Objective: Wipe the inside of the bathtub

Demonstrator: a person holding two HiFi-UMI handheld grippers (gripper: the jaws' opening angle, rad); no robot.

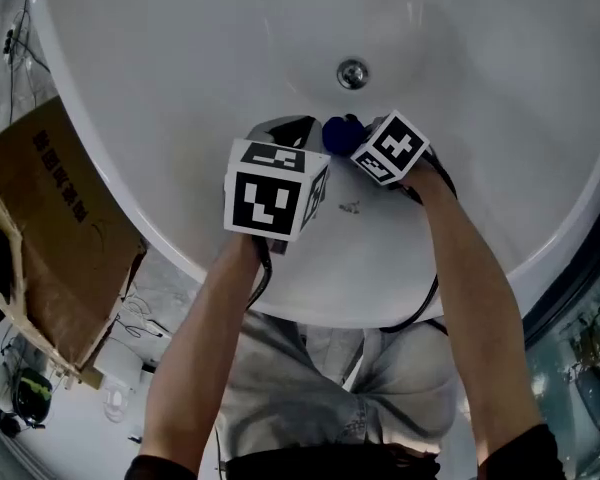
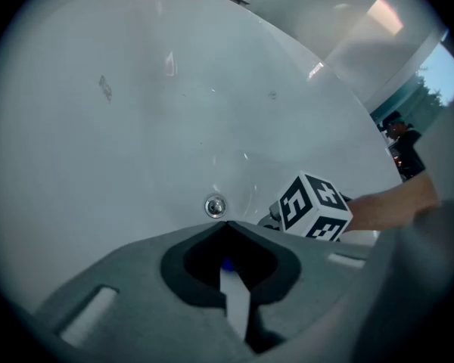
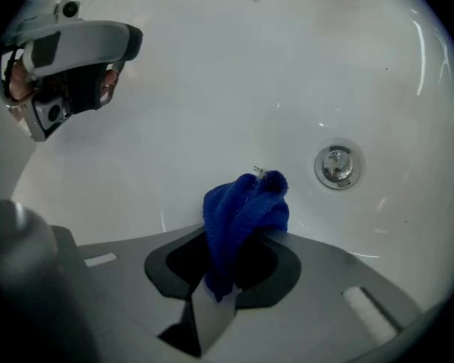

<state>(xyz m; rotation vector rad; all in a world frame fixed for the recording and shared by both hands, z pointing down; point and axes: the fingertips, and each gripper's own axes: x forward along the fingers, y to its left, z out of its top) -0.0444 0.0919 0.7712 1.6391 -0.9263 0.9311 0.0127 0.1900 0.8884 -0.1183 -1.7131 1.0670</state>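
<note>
Seen from above, a person's two bare forearms reached into a white bathtub (image 1: 180, 58), a claw in each hand. The right claw (image 3: 238, 234) was clamped on a bunched blue cloth (image 3: 246, 203), which stuck out past its tips. The cloth sat low in the tub, near the round metal drain (image 3: 336, 165) on the side toward the tub's near rim; whether it touched the white surface could not be told. The left claw (image 2: 227, 225) hung just beside the right one, its jaws closed together with nothing gripped. A brown cardboard box (image 1: 55, 228) lay outside the tub's left rim.
</note>
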